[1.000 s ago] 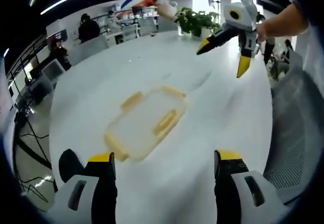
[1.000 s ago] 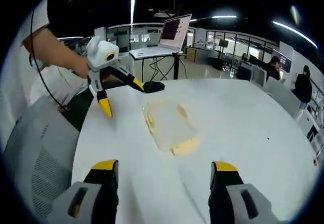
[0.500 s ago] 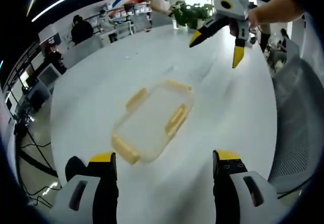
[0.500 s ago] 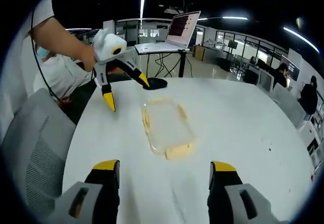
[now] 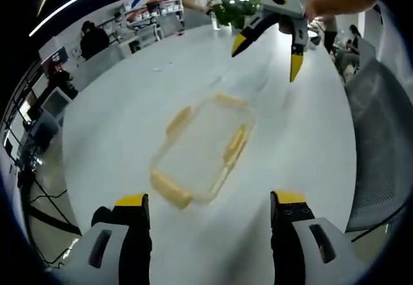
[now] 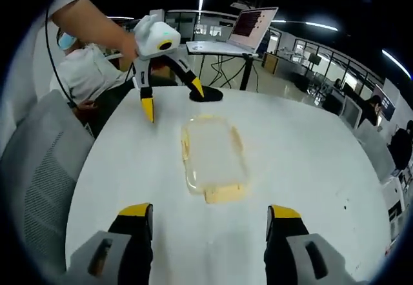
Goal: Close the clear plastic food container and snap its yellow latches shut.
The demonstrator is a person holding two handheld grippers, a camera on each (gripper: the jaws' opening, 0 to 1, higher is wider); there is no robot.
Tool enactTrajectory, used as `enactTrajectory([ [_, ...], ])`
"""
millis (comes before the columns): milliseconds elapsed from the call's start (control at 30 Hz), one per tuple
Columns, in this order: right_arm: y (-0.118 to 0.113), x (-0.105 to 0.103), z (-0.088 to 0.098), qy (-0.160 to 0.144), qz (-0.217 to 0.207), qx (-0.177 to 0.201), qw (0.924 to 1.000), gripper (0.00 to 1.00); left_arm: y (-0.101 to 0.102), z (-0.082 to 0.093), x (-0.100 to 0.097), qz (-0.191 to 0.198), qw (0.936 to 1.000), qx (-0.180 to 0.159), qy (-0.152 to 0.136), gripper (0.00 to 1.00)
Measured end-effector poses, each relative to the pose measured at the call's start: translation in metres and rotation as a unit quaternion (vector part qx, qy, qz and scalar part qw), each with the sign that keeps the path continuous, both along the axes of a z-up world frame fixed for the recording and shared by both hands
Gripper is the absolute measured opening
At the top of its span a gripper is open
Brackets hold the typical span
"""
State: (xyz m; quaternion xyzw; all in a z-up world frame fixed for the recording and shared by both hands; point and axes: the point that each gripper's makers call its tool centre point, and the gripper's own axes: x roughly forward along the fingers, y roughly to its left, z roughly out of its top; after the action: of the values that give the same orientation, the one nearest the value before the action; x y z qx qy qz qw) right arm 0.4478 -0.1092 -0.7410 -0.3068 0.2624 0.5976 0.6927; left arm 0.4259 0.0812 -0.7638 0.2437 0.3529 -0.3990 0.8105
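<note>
So in the left gripper view, the left tool hangs over the white desk with its yellow-tipped jaws spread wide and nothing between them. The clear plastic food container lies flat on the desk just ahead of those jaws, lid on it as far as I can tell, with yellow latches along its edges; can't tell whether they're snapped down. Past it, up top, the right tool is held in a hand, jaws wide apart too, well clear of the container. A grey mesh chair sits on the right.

In the right gripper view, a chair on the left, then the left tool wide and above the desk, and the container mid-desk between both tools, touched by neither. A laptop sits on a stand behind.
</note>
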Motion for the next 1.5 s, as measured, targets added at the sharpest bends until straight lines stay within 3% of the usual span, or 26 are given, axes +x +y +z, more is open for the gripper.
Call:
enactTrajectory([
  [200, 0.007, 0.007, -0.001, -0.004, 0.015, -0.011, 0.9998, 0.69, 0.005, -0.002, 0.006, -0.026, 0.9992, 0.028, -0.009, 0.73],
  [1000, 0.021, 0.017, -0.019, 0.018, 0.035, -0.044, 0.9982, 0.71, 0.015, -0.012, 0.025, -0.075, 0.9950, 0.066, -0.004, 0.68],
  [1500, 0.036, 0.021, -0.032, 0.032, 0.055, -0.059, 0.9962, 0.64, 0.020, -0.018, 0.031, -0.136, 0.9844, 0.111, 0.001, 0.67],
])
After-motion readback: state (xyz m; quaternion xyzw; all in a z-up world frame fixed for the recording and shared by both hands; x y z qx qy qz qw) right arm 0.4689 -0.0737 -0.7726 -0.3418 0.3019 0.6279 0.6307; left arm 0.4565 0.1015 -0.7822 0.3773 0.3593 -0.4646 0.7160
